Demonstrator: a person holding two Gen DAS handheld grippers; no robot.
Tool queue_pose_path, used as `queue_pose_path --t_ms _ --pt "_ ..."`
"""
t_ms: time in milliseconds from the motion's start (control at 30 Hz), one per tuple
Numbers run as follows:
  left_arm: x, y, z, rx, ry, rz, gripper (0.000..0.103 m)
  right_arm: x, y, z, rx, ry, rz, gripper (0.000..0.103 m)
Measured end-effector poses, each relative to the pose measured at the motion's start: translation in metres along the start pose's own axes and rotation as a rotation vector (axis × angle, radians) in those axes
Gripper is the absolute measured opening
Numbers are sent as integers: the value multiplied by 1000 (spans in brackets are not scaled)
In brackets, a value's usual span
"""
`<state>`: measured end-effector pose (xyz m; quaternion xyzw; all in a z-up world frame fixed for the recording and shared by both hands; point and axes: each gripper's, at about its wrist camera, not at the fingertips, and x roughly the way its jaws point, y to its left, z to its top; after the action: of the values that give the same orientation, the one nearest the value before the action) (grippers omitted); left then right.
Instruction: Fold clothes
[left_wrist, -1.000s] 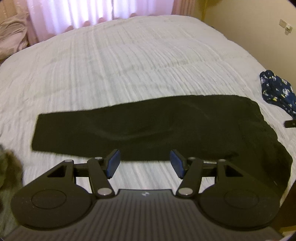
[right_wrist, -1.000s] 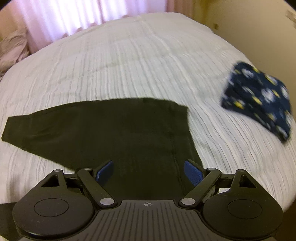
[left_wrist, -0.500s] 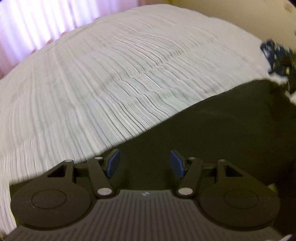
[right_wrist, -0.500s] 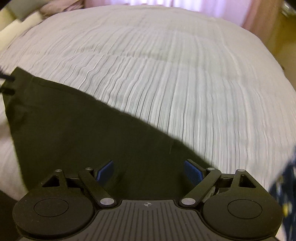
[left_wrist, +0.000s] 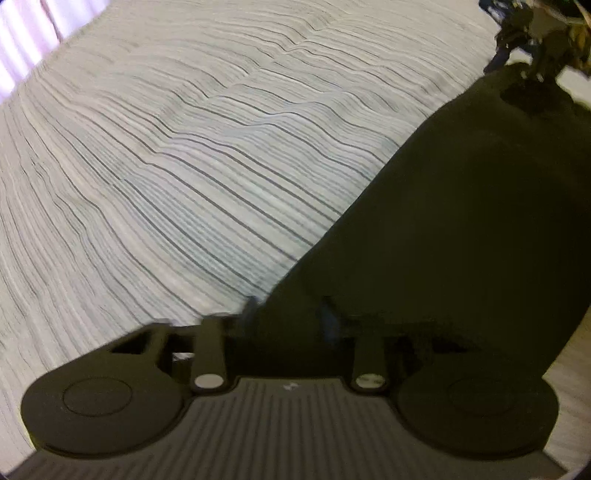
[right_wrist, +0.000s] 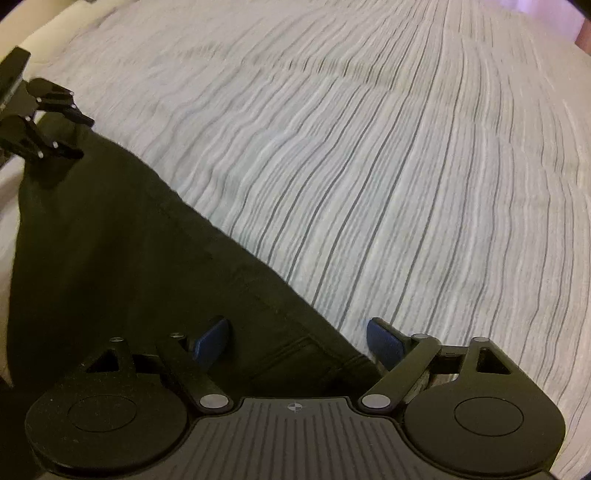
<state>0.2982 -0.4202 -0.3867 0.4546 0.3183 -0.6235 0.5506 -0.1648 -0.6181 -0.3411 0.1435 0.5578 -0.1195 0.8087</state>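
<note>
1. A black garment (right_wrist: 110, 266) lies flat on the bed (right_wrist: 369, 166), which is covered by a pale ribbed bedspread with thin dark lines.
2. The left claw (left_wrist: 290, 314) points steeply down at one end of the garment. Its jaws are closing, with the cloth's edge between them. The picture there is blurred and dark, so I cannot tell whether the pads press the cloth.
3. In the left wrist view the garment stretches from the claw up to the top right, where the right claw shows small and dim at its far end.
4. The right claw (right_wrist: 299, 341) points steeply down at the other end of the garment. Its jaws are closing, and the blue pads (right_wrist: 212, 339) stand apart on either side of a stitched edge without touching it.
5. One right pad is over the cloth; the other is over bare bedspread, just beside the edge.
6. In the right wrist view the left claw sits at the upper left, at the garment's far corner.
</note>
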Motion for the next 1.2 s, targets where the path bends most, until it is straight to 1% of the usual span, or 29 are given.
queue_pose_path --t_ms 33,67,133,233,333,400,467,500,567,667,700,733,767,833,900,933,1000,1033,1067,1133,1200 --pt "-4 -4 -2 12 -12 26 15 1 3 0 0 1 -13 34" --pt "-12 -9 -4 12 -29 53 10 -3 7 -1 -6 -8 -23 27" --pt "-31 -21 -12 -5 -75 109 8 -22 18 -8 -10 -65 -61 23" --pt "-78 -44 -34 -87 -153 154 5 -60 45 -24 -24 -170 -132 21" --pt "-134 -76 -66 -214 -221 146 5 -109 92 -54 -77 -259 -209 20" --pt "-170 -103 -92 -300 -248 133 5 -139 132 -84 -124 -287 -256 20" --pt "-197 -134 -121 -411 -246 107 5 -162 172 -119 -150 -281 -294 20" --pt "-206 -150 -136 -470 -232 90 5 -165 192 -137 -168 -256 -312 20" --pt "-213 -183 -166 -578 -173 57 6 -171 233 -174 -205 -200 -345 20" --pt "-207 -228 -205 -709 -50 20 8 -158 276 -223 -188 -85 -360 21" --pt "-204 -239 -214 -736 -12 8 9 -150 285 -235 -175 -31 -368 25" --pt "-202 -249 -220 -760 9 5 10 -141 293 -247 -161 25 -378 36" --pt "-203 -257 -223 -780 6 14 11 -137 293 -255 -117 47 -376 47" --pt "-205 -270 -228 -829 -7 30 11 -132 292 -271 -21 84 -369 48" --pt "-208 -271 -231 -909 -48 41 11 -143 279 -281 116 42 -352 53" --pt "-210 -271 -232 -940 -69 49 11 -149 270 -286 193 11 -340 59" --pt "-211 -272 -235 -987 -109 68 11 -162 249 -296 345 -63 -294 60" --pt "-208 -275 -236 -980 -125 84 11 -168 237 -303 431 -101 -263 60" --pt "-205 -279 -238 -974 -140 101 11 -173 224 -310 532 -158 -220 60" --pt "-196 -285 -244 -966 -171 130 15 -181 198 -328 747 -287 -122 60" --pt "-192 -288 -257 -971 -222 140 21 -181 174 -352 960 -406 -11 60"
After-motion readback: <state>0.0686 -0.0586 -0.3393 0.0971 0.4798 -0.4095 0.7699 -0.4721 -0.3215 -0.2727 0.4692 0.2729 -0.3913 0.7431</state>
